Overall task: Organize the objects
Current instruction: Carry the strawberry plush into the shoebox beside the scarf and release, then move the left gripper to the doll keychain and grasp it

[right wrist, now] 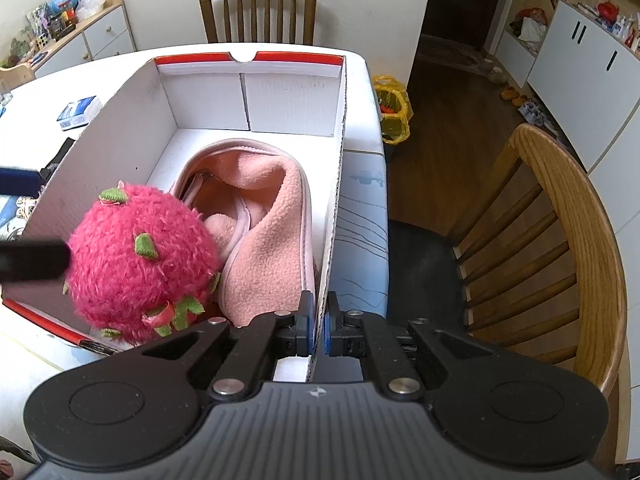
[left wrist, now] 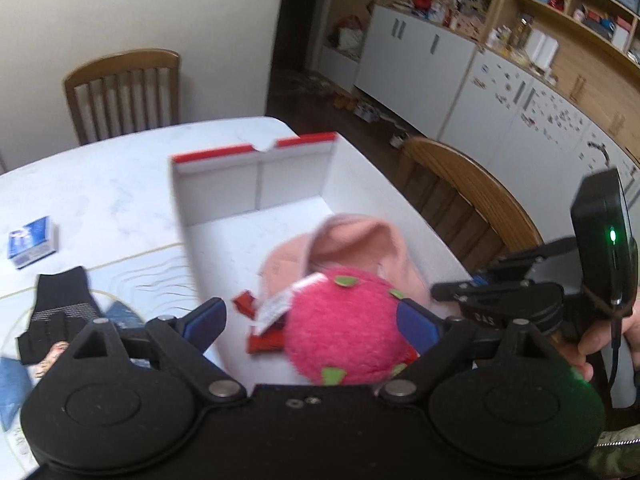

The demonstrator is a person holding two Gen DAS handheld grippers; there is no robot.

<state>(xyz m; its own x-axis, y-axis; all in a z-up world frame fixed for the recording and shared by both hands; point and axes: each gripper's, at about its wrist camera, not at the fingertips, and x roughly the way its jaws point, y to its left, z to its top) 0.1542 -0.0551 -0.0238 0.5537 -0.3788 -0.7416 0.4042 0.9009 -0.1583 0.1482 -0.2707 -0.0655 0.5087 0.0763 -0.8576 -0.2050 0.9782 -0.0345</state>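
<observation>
A white cardboard box (left wrist: pixel 256 184) (right wrist: pixel 288 100) with a red rim stands on the table. Inside it lie a pink fleece slipper (left wrist: pixel 352 248) (right wrist: pixel 264 232) and a fuzzy pink plush ball (left wrist: pixel 344 328) (right wrist: pixel 140 256) with green leaf bits. My left gripper (left wrist: pixel 310 312) hangs open over the ball, which sits between the wide-spread blue pads; the left pad (left wrist: pixel 208 320) stands clear of it. Small red pieces (left wrist: pixel 244 302) lie beside the ball. My right gripper (right wrist: pixel 318 312) is shut on the box's right wall (right wrist: pixel 338 200), one pad on each side.
On the table left of the box lie a black sock (left wrist: pixel 60 308) and a small blue box (left wrist: pixel 32 242) (right wrist: pixel 78 112). Wooden chairs stand behind the table (right wrist: pixel 258 8) and to its right (right wrist: pixel 560 240). A yellow bag (right wrist: pixel 394 108) sits on the floor.
</observation>
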